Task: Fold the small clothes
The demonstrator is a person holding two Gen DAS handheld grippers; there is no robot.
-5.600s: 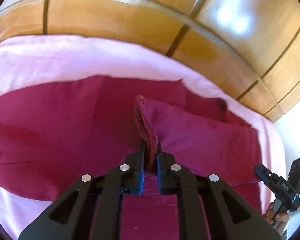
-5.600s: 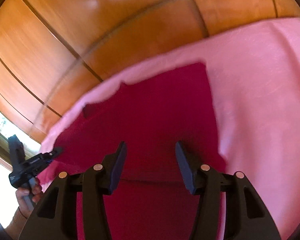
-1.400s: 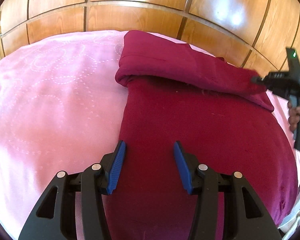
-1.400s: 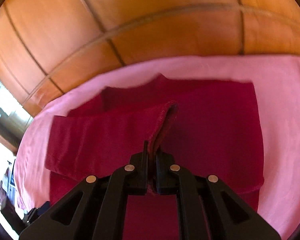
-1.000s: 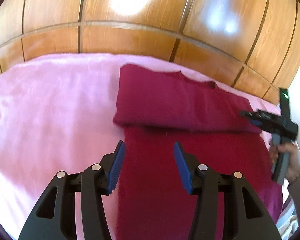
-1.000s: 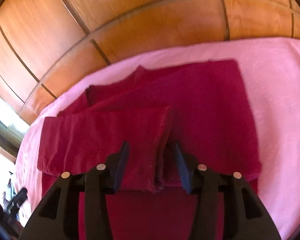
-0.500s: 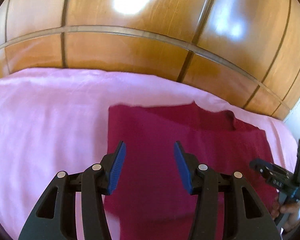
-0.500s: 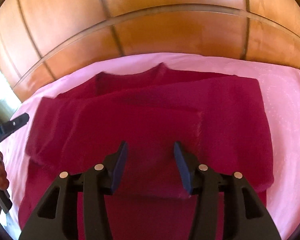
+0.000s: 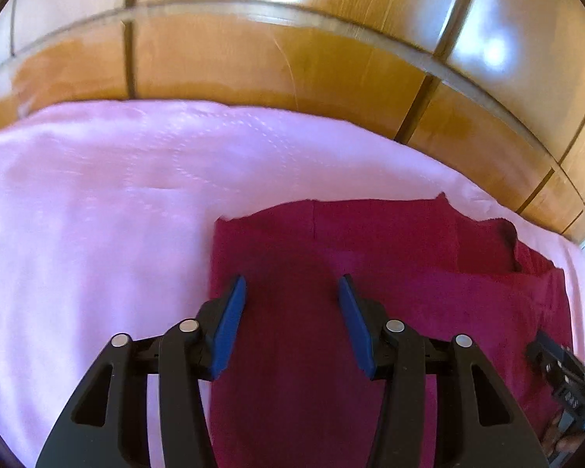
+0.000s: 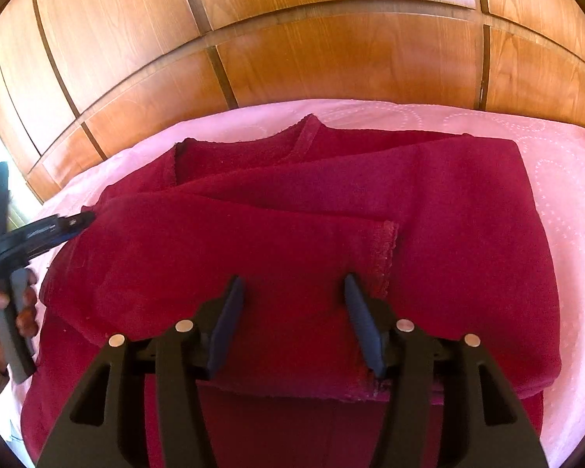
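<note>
A dark red garment (image 10: 300, 202) lies on the pink bedspread (image 10: 557, 179), with a sleeve folded flat across its body; the sleeve's cuff edge (image 10: 386, 257) lies near the right gripper. My right gripper (image 10: 292, 292) is open and empty just above the folded sleeve. In the left wrist view the garment (image 9: 390, 257) lies right of centre, its left edge straight. My left gripper (image 9: 290, 292) is open and empty above the garment's left part. The right gripper shows at that view's right edge (image 9: 561, 374), and the left gripper shows at the right wrist view's left edge (image 10: 27, 234).
A wooden panelled headboard (image 9: 277, 62) stands behind the bed, also in the right wrist view (image 10: 331, 39). Bare pink bedspread (image 9: 89, 210) spreads to the garment's left. A hand (image 10: 0, 304) holds the left gripper's handle.
The right gripper let go of the sleeve and opened; the sleeve now lies flat across the garment. The left gripper, open throughout, tilted up and moved nearer the garment's far left part.
</note>
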